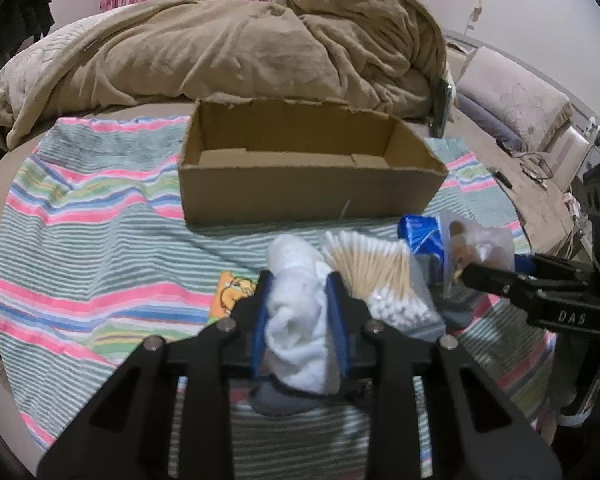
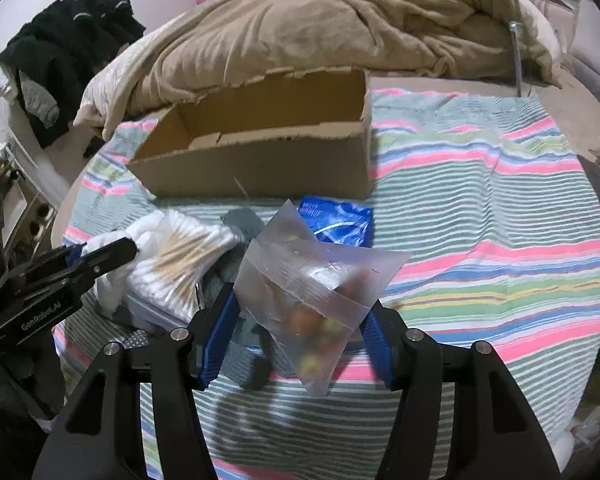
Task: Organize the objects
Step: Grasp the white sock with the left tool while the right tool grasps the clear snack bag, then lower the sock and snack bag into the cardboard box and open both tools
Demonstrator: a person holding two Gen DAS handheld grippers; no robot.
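Note:
My left gripper (image 1: 300,280) is shut on a bunched white cloth (image 1: 296,332), which fills the gap between its blue pads. Just to its right lies a clear pack of cotton swabs (image 1: 372,268). My right gripper (image 2: 302,304) is shut on a clear zip bag (image 2: 312,280) holding small colourful pieces; the bag's edges meet both pads and its lower corner hangs free. An open cardboard box (image 1: 300,188) stands behind both grippers, with nothing in it that I can see. The left gripper (image 2: 112,250) also shows at the left of the right wrist view.
A blue packet (image 2: 340,220) and a grey cloth (image 2: 242,220) lie in front of the box on the striped sheet (image 2: 480,208). An orange card (image 1: 232,292) lies left of the white cloth. A heaped tan blanket (image 1: 260,44) sits behind the box.

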